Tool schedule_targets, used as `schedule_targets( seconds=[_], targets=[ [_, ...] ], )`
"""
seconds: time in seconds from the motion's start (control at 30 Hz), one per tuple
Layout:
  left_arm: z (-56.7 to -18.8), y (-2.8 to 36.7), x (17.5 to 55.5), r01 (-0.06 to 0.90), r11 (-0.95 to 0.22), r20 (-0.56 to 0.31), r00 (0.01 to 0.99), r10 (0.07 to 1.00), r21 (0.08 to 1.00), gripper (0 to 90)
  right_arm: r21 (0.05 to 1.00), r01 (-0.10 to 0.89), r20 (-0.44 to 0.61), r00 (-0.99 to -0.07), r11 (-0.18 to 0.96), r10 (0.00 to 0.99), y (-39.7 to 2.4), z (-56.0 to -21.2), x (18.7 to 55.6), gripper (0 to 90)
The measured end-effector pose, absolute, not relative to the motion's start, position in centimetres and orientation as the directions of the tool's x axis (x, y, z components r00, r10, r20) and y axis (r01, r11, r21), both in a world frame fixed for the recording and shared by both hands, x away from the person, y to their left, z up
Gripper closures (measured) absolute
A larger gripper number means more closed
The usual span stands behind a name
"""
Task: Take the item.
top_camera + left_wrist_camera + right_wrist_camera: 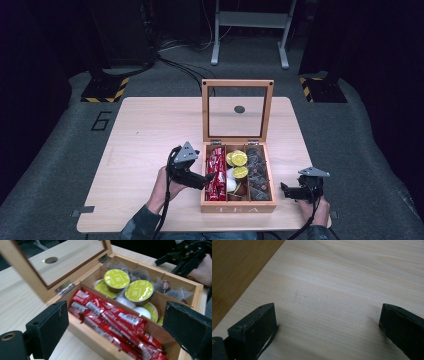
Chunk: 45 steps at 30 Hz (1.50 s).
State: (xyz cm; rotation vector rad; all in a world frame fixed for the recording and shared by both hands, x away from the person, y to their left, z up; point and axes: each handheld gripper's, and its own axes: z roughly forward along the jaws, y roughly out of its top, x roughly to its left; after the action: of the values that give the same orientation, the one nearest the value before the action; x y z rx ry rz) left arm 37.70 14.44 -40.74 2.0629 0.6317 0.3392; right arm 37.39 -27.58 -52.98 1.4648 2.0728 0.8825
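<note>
High view: left hand-held gripper [204, 180] sits at the left wall of the open tea box [238, 207], over the red sachets [216, 175]; right hand-held gripper [286, 190] is on the surface [145, 145] just right of the box. Left gripper view — jaws wide, nothing between them, sachets [112, 322] in the near compartment, yellow-lidded capsules [127, 287] in the next. Right gripper view — jaws wide, empty, over bare surface [337, 290].

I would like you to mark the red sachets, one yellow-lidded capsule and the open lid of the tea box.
red sachets [117, 320], left gripper view, on the middle of the bundle.
yellow-lidded capsule [139, 290], left gripper view, on its foil top.
lid [206, 112], high view, on the left wooden frame.
</note>
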Motion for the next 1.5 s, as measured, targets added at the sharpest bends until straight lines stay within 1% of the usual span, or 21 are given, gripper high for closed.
schedule_targets(
  seconds=[0.07, 0.1, 0.23, 0.43, 0.6, 0.8, 1.0, 1.17, 1.43, 1.5],
  targets=[
    [-40.8, 14.0, 37.7, 0.299, -0.449, 0.001, 0.832, 0.555, 0.842, 7.8, 0.72, 0.654, 0.001, -0.335, 0.231, 0.942, -27.6, -53.0, 37.4, 0.8],
    [-40.8, 13.6, 37.9, 0.298, -0.459, -0.004, 0.842, 0.539, 0.837, 8.0, 0.721, 0.653, 0.001, -0.337, 0.232, 0.942, -27.6, -53.0, 37.4, 0.9],
    [-41.0, 12.5, 38.1, 0.294, -0.455, -0.015, 0.852, 0.523, 0.84, 8.0, 0.721, 0.654, 0.003, -0.335, 0.231, 0.942, -27.6, -53.0, 37.3, 1.0],
    [-41.4, 10.6, 38.7, 0.287, -0.493, -0.01, 0.871, 0.491, 0.821, 6.1, 0.721, 0.654, 0.003, -0.336, 0.231, 0.942, -27.6, -53.0, 37.3, 1.2],
    [-41.7, 9.4, 39.2, 0.289, -0.513, -0.019, 0.884, 0.468, 0.809, 6.2, 0.721, 0.653, 0.003, -0.336, 0.231, 0.942, -27.6, -53.0, 37.3, 1.2],
    [-42.3, 7.9, 39.6, 0.279, -0.543, -0.02, 0.9, 0.434, 0.792, 8.9, 0.722, 0.653, 0.007, -0.338, 0.229, 0.941, -27.6, -53.0, 37.3, 1.4],
    [-43.3, 6.6, 40.0, 0.286, -0.563, -0.042, 0.913, 0.406, 0.776, 9.9, 0.722, 0.653, 0.006, -0.338, 0.23, 0.941, -27.6, -53.0, 37.3, 1.4],
    [-43.6, 5.9, 40.2, 0.282, -0.573, -0.044, 0.918, 0.394, 0.77, 10.4, 0.722, 0.653, 0.007, -0.338, 0.229, 0.941, -27.6, -53.0, 37.3, 1.5],
    [-44.3, 4.7, 40.4, 0.267, -0.619, -0.029, 0.93, 0.366, 0.738, 14.6, 0.722, 0.652, 0.007, -0.339, 0.23, 0.941, -27.6, -53.0, 37.3, 1.8],
    [-44.4, 4.5, 40.5, 0.268, -0.617, -0.044, 0.935, 0.353, 0.74, 15.8, 0.722, 0.652, 0.007, -0.339, 0.23, 0.941, -27.6, -53.0, 37.3, 1.7]
  ],
)
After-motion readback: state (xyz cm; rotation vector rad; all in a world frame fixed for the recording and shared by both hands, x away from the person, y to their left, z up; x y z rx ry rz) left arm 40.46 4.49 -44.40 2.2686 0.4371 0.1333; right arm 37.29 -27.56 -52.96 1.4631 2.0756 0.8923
